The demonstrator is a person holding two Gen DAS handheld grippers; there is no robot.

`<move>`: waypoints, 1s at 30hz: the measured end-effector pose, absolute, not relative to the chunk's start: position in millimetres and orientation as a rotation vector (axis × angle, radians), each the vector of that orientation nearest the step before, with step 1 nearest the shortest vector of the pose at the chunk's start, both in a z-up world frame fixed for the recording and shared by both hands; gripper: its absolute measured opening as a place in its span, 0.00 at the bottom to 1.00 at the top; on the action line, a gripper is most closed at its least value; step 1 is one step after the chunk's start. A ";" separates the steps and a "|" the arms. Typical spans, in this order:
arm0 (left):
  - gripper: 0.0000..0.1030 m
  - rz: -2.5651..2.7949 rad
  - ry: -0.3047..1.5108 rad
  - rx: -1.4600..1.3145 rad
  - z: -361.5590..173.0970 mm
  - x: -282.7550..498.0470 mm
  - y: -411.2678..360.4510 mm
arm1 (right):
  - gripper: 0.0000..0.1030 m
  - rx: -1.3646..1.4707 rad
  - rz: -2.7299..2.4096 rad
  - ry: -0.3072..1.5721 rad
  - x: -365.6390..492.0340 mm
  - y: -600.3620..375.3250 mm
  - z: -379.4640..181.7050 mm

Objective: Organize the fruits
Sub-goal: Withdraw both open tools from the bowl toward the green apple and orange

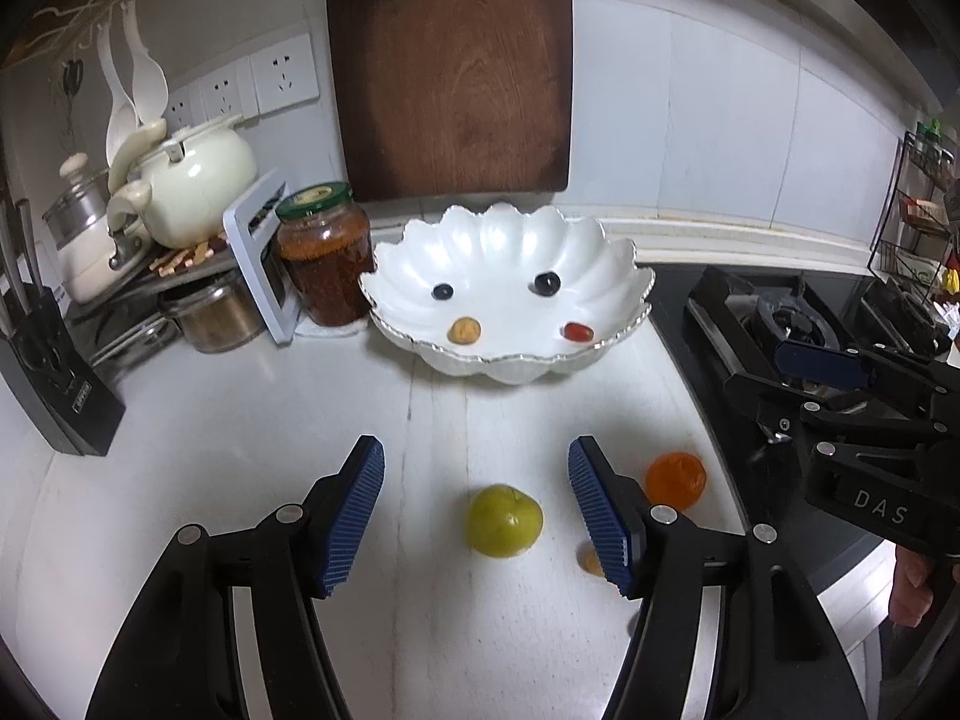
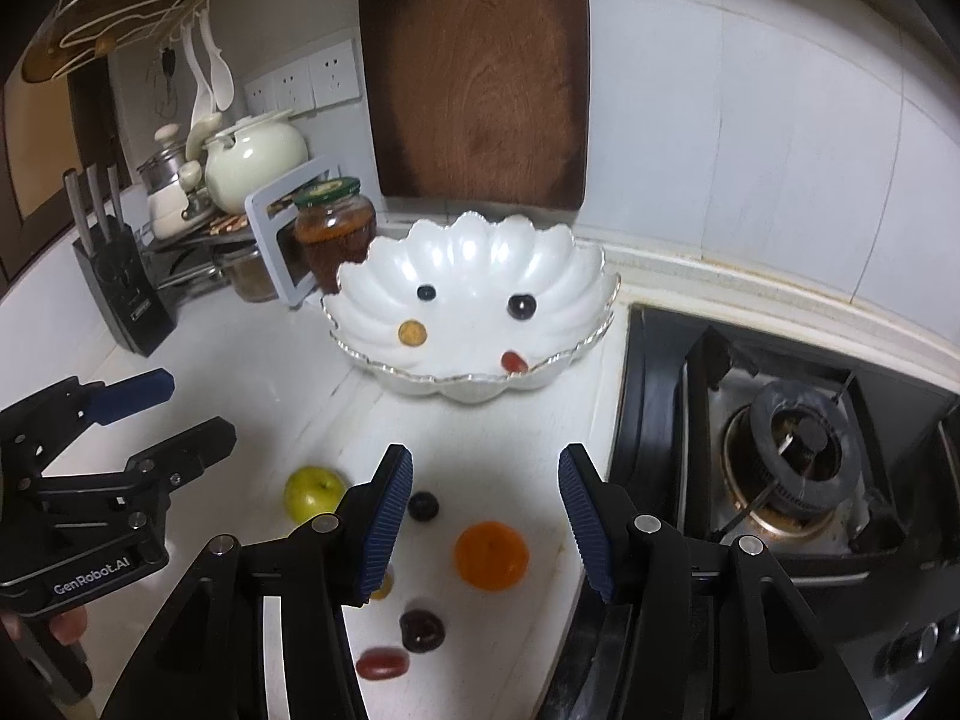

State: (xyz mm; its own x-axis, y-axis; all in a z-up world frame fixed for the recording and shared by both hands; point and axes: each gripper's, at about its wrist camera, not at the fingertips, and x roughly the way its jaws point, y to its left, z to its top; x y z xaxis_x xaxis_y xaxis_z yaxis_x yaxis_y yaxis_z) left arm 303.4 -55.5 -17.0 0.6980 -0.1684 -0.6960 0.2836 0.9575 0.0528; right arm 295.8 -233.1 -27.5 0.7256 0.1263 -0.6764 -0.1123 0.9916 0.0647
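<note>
On the white table before the shell-shaped bowl [image 1: 624, 264], the left gripper [image 1: 477, 516] frames the green apple [image 1: 505, 519] between wide, empty jaws, while the right gripper [image 2: 486, 525], jaws likewise wide and empty, frames the orange [image 2: 491, 555] near the stove-side edge.

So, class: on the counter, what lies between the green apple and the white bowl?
Nothing: in the left wrist view, only bare white counter runs from the green apple to the white bowl.
</note>
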 end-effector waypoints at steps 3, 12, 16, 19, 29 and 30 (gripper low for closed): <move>0.62 -0.257 0.777 0.161 -22.7 302.6 -56.3 | 0.51 0.027 0.129 0.771 294.3 -233.9 -34.9; 0.63 -0.271 0.845 0.167 -43.4 304.5 -60.7 | 0.51 0.060 0.124 0.853 294.5 -237.9 -60.6; 0.63 -0.280 0.874 0.177 -52.1 305.5 -62.1 | 0.51 0.058 0.122 0.881 294.4 -238.0 -70.3; 0.64 -0.285 0.894 0.180 -57.5 307.2 -63.1 | 0.51 0.058 0.126 0.898 296.6 -238.6 -76.0; 0.65 -0.294 0.972 0.186 -83.7 320.6 -64.7 | 0.51 0.059 0.125 0.968 306.3 -237.4 -99.6; 0.65 -0.297 0.978 0.185 -86.4 322.3 -64.9 | 0.51 0.058 0.125 0.975 307.5 -237.1 -102.1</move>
State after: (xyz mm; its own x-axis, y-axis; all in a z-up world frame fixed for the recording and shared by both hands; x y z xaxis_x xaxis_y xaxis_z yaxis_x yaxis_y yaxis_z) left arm 322.3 -64.9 -86.4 0.5233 -0.1639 -0.8362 0.3290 0.9441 0.0209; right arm 307.5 -237.1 -102.1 0.5548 0.1318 -0.8215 -0.0798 0.9912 0.1052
